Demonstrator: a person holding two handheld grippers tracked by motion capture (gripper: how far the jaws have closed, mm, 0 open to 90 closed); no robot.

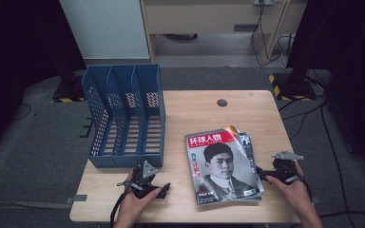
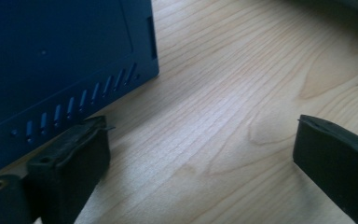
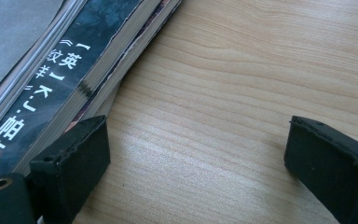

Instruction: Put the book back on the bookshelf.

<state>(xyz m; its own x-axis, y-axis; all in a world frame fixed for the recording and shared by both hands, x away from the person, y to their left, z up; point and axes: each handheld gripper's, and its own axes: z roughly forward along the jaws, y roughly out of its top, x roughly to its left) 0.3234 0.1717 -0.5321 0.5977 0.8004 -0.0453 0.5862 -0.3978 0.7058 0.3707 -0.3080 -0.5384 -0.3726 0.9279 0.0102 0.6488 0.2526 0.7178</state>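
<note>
Wooden table [image 1: 195,109]. Blue file rack [image 1: 123,114] far left of the magazine stack [image 1: 222,164]; left gripper [image 1: 145,183], jaws spread, empty, left of the stack; right gripper [image 1: 278,171], jaws spread, empty, just beside its right edge.

In the high view the top magazine [image 1: 222,164] covers nearly all of the stack [image 1: 247,142] beneath it, so how many lie there cannot be counted, and the small cover print is too fine to read. The right gripper view cuts the spine [image 3: 51,88] off at its left and top edges. The left gripper view crops the rack [image 2: 60,60], blurred.
</note>
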